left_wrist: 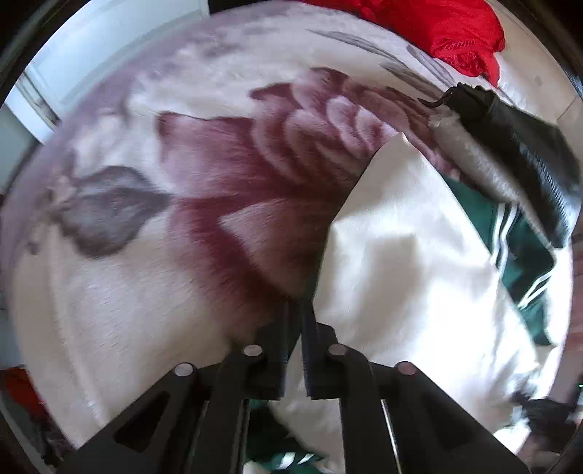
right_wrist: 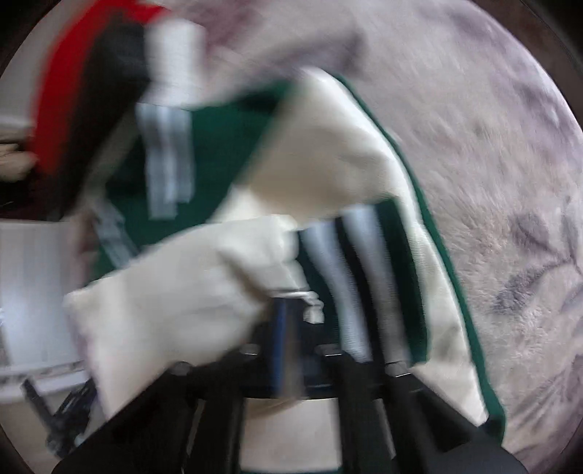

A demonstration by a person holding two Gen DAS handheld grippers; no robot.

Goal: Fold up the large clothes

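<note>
Two black two-finger grippers work over a bed, both pointing steeply down. The left gripper point(left_wrist: 299, 304) has its jaws clenched together, and its tips meet the edge of the cream-and-green jacket with white stripes point(left_wrist: 411, 262); whether any cloth is pinched between them cannot be told. The right gripper point(right_wrist: 291, 313) also has its jaws clenched, with a fold of the same jacket's cream lining point(right_wrist: 175, 291) bunched right over the tips, though blur hides whether the fabric is truly caught. The jacket lies lining-up on the plush floral blanket in cream, mauve and burgundy point(left_wrist: 226, 204) that covers the bed, its green shell and white stripes showing along the far edge in the left wrist view and beside the right jaws in the right wrist view. Past the jacket lies a black garment with a pale fleece lining point(left_wrist: 510, 146), and beyond it a crumpled bright red garment point(left_wrist: 455, 32) near the blanket's far edge. White wall panelling point(left_wrist: 91, 54) shows at the far left.
</note>
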